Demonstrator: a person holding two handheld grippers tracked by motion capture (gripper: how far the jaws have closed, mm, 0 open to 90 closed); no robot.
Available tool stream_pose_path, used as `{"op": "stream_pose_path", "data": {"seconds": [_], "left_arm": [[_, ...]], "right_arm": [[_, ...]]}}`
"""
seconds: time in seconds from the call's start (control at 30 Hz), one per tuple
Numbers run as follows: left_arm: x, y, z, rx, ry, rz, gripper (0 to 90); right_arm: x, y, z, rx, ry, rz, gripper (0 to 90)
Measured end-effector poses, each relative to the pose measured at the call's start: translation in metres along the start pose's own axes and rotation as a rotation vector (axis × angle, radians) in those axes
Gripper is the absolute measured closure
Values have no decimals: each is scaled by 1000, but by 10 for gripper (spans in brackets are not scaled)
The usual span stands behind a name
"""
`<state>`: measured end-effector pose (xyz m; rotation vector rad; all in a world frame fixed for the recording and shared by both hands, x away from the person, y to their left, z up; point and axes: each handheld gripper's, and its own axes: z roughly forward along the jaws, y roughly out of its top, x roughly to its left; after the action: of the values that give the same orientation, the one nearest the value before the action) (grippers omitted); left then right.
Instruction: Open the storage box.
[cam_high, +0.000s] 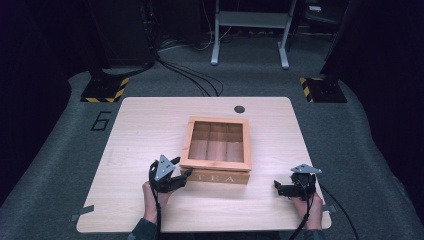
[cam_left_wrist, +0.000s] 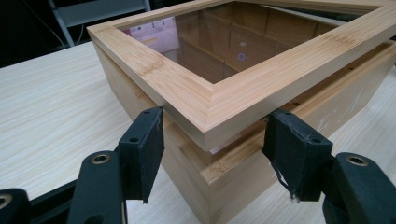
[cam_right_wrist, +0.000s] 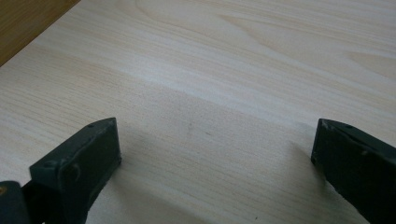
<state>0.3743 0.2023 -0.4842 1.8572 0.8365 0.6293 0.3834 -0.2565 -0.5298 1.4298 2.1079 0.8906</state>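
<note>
Black pads (cam_left_wrist: 144, 140) stand apart, astride our stiff tea box's (cam_high: 216, 150) glass-paned lid corner (cam_left_wrist: 208, 119); we lift there gently.

The left gripper (cam_high: 186, 173) is black, with a grey three-cornered plate on top that carries small dark screw holes. The right gripper (cam_high: 276, 188) is of the same build – black body, grey plate. A black cable trails from each. Close up, the left fingers (cam_left_wrist: 140, 149) are flat black blocks with worn edges and one small hole each, fixed on arms with brass-ringed holes. The right fingers (cam_right_wrist: 86, 158) look alike – scuffed. Dark sleeves cover the forearms.
</note>
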Motion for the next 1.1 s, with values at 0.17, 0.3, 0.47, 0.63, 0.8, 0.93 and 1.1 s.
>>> {"op": "stream_pose_path", "data": {"seconds": [0.17,0.3,0.47,0.63,0.8,0.93,1.1], "left_arm": [[0,3,3,6,13,10,384],[0,5,4,3,8,-20,385],[5,10,7,4,-2,-71,388],[9,13,10,-12,-32,-114,414],[10,16,15,-21,-31,-132,413],[11,21,16,-27,1,-123,412],[13,29,17,-38,24,-141,407]], "right_arm": [[0,0,0,0,0,0,8],[0,0,0,0,0,0,8],[0,0,0,0,0,0,8],[0,0,0,0,0,0,8],[0,0,0,0,0,0,8],[0,0,0,0,0,0,8],[0,0,0,0,0,0,8]]}}
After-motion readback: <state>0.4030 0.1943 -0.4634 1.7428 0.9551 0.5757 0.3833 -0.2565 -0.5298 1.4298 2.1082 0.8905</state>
